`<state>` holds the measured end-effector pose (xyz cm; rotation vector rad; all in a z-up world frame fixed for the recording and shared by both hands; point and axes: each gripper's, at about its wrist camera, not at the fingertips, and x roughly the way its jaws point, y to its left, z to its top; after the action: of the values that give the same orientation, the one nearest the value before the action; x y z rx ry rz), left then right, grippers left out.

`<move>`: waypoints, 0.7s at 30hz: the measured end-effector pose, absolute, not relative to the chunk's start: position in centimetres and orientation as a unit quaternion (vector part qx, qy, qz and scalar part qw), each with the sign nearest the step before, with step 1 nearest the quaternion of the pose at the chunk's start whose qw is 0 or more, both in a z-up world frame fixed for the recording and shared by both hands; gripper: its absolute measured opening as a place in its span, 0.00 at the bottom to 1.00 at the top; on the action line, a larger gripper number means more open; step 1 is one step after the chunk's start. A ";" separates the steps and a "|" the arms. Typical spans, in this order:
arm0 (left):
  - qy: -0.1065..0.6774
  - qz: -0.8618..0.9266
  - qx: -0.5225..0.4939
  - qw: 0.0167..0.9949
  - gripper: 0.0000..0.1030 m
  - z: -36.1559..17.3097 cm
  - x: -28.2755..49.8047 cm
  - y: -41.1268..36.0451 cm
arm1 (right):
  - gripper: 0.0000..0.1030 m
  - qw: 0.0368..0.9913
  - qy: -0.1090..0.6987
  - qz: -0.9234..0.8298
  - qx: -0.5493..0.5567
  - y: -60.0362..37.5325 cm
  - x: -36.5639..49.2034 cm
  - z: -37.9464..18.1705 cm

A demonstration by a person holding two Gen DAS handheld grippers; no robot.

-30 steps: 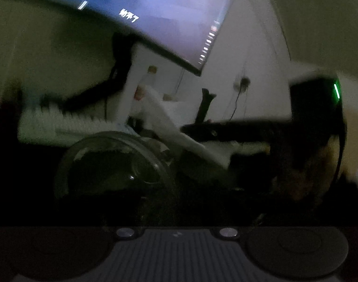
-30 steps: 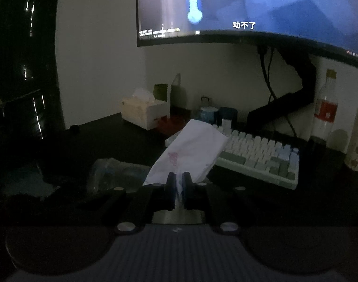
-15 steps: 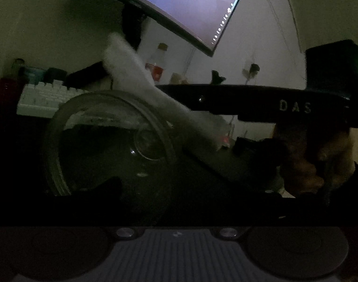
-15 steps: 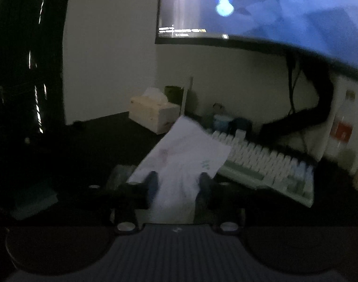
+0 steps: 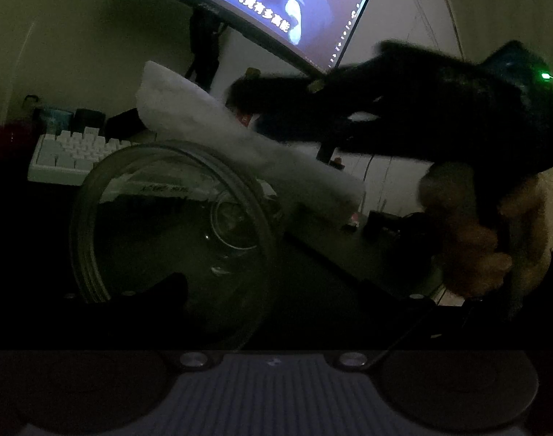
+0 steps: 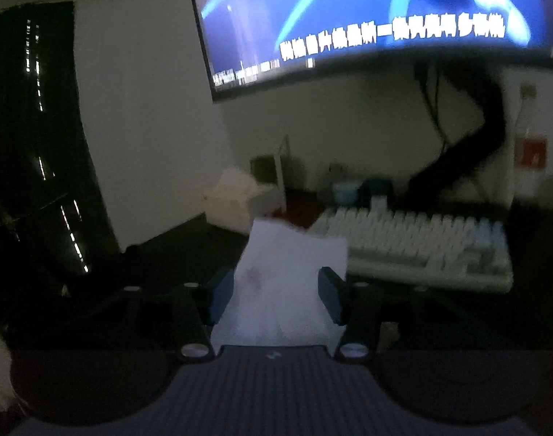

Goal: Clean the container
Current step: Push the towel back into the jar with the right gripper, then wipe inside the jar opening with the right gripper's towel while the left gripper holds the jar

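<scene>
The right gripper (image 6: pixel 276 296) had just been opening, the white tissue (image 6: pixel 287 290) loose between its parted fingers; the clear glass container (image 5: pixel 174 243) sat between the left gripper's wide-spread fingers. Wiping seemed finished.

One of nearly everything on your table (image 6: pixel 189 254)

You have one clear round container (image 5: pixel 174 239) at 9 o'clock in the left wrist view and one white tissue (image 6: pixel 287 290) between the fingers at 6 o'clock in the right wrist view. Beyond them you have one monitor (image 6: pixel 349 11) at 12 o'clock, one pale keyboard (image 6: pixel 421 247) at 3 o'clock, one tissue box (image 6: pixel 236 203) near centre, one red-labelled bottle (image 6: pixel 527 145) at 2 o'clock, and two small cups (image 6: pixel 363 190) behind the keyboard.
</scene>
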<state>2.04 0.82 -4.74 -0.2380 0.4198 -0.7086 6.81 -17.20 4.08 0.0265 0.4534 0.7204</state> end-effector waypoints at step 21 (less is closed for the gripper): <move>0.203 -0.345 -0.111 0.910 1.00 -4.7 2.2 0.9 | 0.07 0.897 0.208 0.390 -0.019 -15.9 4.3 3.5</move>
<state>2.18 0.90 -4.72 -0.2292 0.4188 -0.7106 4.29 -15.89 3.52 -0.0389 0.4305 0.8072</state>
